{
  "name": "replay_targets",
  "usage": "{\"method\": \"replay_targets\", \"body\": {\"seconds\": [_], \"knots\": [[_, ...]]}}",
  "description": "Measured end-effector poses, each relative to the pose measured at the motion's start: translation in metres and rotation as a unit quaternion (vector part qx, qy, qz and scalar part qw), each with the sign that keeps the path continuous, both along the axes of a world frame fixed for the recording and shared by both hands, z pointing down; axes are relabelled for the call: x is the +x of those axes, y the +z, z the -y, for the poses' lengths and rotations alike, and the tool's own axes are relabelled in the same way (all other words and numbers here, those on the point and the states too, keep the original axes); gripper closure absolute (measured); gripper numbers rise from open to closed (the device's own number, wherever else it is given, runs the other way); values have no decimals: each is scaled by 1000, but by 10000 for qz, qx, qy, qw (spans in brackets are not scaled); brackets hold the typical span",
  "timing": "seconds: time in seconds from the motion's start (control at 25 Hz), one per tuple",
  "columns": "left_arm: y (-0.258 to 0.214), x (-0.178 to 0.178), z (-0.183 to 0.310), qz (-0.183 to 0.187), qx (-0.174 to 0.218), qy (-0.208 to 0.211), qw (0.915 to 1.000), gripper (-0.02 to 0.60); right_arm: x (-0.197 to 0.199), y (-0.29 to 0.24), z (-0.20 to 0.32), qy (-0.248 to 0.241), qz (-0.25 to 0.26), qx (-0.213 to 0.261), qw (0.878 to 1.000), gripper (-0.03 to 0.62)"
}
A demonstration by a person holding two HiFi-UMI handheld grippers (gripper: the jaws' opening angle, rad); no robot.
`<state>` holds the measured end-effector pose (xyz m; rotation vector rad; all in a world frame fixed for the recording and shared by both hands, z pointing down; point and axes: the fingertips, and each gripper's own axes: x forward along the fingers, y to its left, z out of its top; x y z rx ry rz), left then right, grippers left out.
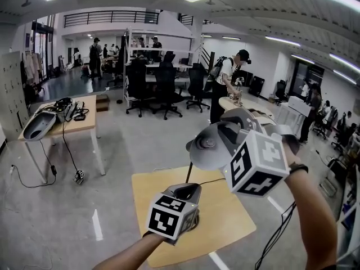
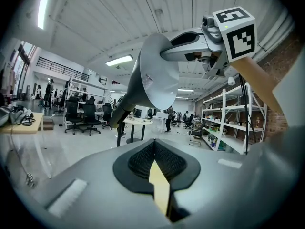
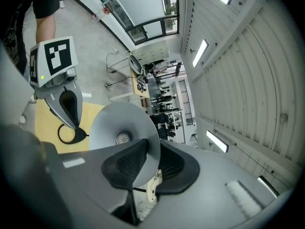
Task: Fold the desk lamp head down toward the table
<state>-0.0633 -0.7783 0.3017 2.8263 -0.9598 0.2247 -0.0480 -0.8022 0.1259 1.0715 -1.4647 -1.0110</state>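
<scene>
The desk lamp stands on a small wooden table. Its grey cone-shaped head sits high on a dark stem, open side facing the right gripper view. My right gripper is shut on the rim of the lamp head. Lower down, my left gripper hangs over the lamp's dark base. Its pads meet and nothing shows between them. The stem passes to the left of it in the left gripper view.
A black cord runs off the table's right side. A second table with gear stands at the far left. Office chairs and a person at a round table are beyond. Shelves line the right.
</scene>
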Motion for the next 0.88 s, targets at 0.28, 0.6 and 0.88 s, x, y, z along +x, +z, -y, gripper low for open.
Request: {"method": "replay_targets", "body": {"seconds": [0.28,0.6,0.88], "knots": [[31,15,-8,5,-36,-6,10000,561,14,32,-9,44,228,294,9993,522],[41,25,-10,-42,-115,-60,9999,562,28,40,-15,113,181,703,9973,520],[57,26,-5,-45,-166,-150,9997,563,33,64,-25,100,212,943,9953,528]]}}
